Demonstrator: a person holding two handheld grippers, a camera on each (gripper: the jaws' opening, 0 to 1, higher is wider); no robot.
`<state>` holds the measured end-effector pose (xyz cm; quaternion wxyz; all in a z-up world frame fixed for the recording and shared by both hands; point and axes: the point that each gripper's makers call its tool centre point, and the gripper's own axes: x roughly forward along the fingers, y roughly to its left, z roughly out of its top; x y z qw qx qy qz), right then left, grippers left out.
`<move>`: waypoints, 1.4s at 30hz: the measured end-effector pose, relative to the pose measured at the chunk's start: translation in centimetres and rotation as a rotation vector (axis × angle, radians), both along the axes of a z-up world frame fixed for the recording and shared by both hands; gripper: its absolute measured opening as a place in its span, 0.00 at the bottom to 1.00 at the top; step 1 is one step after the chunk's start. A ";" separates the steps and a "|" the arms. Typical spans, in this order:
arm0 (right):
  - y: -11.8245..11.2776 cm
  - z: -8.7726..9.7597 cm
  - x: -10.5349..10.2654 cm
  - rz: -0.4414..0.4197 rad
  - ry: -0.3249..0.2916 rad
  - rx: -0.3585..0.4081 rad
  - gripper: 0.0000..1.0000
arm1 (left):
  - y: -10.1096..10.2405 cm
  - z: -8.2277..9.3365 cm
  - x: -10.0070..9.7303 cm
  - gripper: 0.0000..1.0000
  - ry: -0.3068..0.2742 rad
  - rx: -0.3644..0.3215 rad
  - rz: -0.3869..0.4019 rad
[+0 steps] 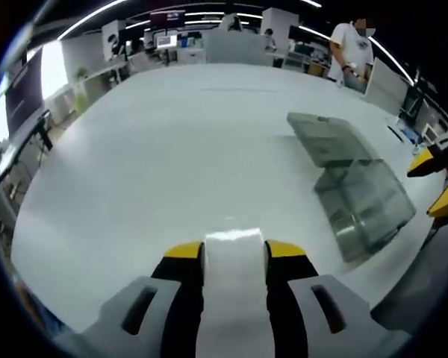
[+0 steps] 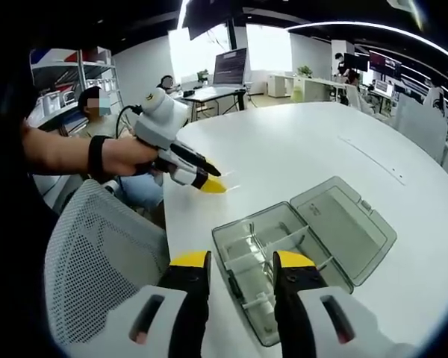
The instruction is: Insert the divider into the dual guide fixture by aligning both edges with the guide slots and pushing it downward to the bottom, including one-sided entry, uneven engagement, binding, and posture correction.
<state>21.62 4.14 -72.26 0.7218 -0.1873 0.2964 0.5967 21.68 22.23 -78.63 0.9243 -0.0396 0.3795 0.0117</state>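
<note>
Low in the left gripper view, the left gripper [image 1: 235,250] pinches the white divider [image 1: 235,298], with the clear box [image 1: 351,186] far right, beside the empty, parted right gripper [image 2: 243,262].

Bright ceiling light strips [image 1: 97,13] and windows [image 2: 209,46] light both views evenly, leaving pale glare on the white surface [image 1: 172,149]. Fisheye bending curves the edges, and detail is soft, with faint shadows.

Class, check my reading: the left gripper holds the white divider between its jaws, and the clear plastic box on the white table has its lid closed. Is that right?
Not quite. The clear plastic box has its lid open and laid back on the white table, as the right gripper view shows. The left gripper does hold the white divider.
</note>
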 end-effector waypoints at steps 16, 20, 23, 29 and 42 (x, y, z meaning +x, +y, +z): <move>0.2 0.5 0.2 -0.010 -0.005 0.020 0.29 | -1.5 1.8 0.4 0.30 -0.068 -0.017 -0.038; 0.2 0.7 0.3 -0.014 -0.002 0.026 0.29 | -2.0 2.3 0.5 0.30 -0.091 -0.030 -0.046; 0.3 0.9 0.3 -0.016 -0.003 0.033 0.29 | -2.1 2.6 0.6 0.30 -0.104 -0.033 -0.054; 0.5 1.1 0.3 -0.011 -0.005 0.039 0.28 | -2.8 3.4 0.7 0.30 -0.133 -0.074 -0.061; 0.9 2.1 0.4 0.002 -0.018 0.056 0.28 | -4.5 5.9 1.1 0.30 -0.210 -0.098 -0.102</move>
